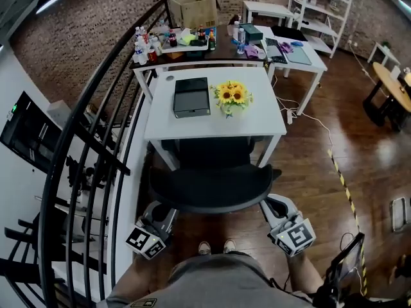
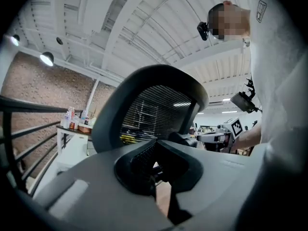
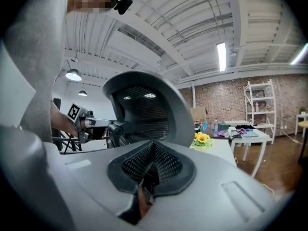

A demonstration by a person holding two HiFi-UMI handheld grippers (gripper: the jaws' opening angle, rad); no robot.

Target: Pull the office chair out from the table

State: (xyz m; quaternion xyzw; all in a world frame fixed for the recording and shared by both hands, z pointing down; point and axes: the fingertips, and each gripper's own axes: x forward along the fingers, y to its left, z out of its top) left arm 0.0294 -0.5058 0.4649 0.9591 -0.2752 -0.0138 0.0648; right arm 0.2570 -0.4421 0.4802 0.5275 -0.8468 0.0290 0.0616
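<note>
Head view showed the office chair (image 1: 212, 186) half under the near edge of the table (image 1: 192, 127); left gripper (image 1: 168, 213) and right gripper (image 1: 272, 205) flanked its backrest, jaws fully closed.

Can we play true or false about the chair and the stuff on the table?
1. Sunflowers stand on the white table. True.
2. The chair is red. False: it is black.
3. The left gripper and the right gripper are at opposite sides of the chair. True.
4. The black box lies on the floor. False: it lies on the table, next to the sunflowers.
</note>
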